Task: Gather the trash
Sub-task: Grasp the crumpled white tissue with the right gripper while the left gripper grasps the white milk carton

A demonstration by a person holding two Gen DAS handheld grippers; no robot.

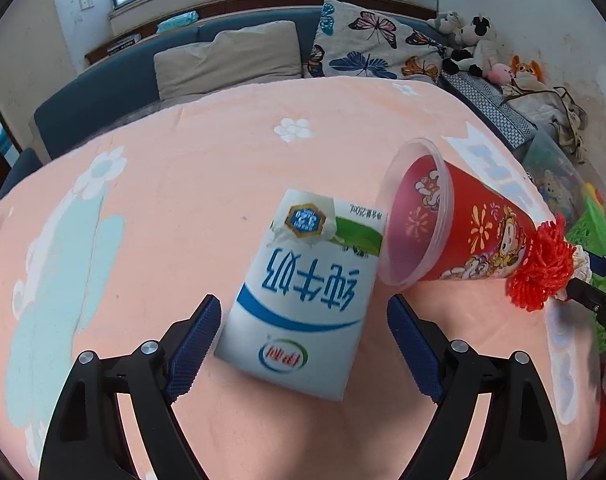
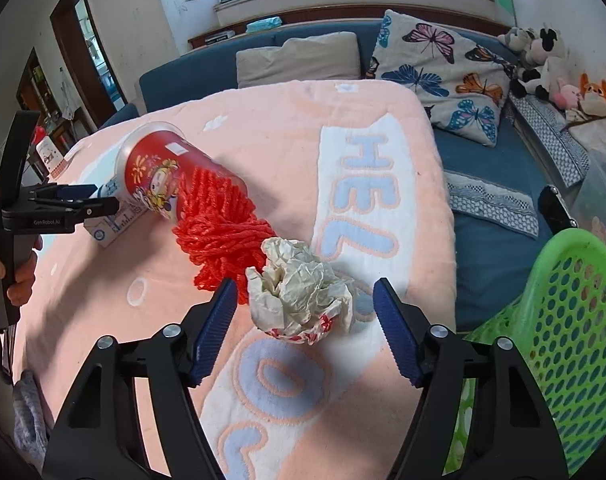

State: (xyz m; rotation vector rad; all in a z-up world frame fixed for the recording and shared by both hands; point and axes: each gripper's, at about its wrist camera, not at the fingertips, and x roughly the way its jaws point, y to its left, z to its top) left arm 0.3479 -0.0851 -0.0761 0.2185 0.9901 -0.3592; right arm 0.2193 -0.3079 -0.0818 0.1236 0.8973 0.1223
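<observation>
The right gripper (image 2: 305, 330) stood wide, its blue pads either side of the crumpled paper wad (image 2: 303, 296) and touching neither; the wad lay on the white lettered band of the pink blanket (image 2: 283, 128), near its right edge. The left gripper (image 1: 303, 344) was likewise wide, bracketing the milk carton (image 1: 303, 296) lying flat and skewed toward the middle of the blanket. To close well, each would likely need to settle lower and centre first, the left turning to meet the carton's long sides squarely. Just beyond, a red yarn bundle (image 2: 219, 220) touched the wad, and the tipped red cup (image 1: 443, 220) leaned against the carton; snagging either was the risk. The green basket (image 2: 563, 320) waited off the right edge.
</observation>
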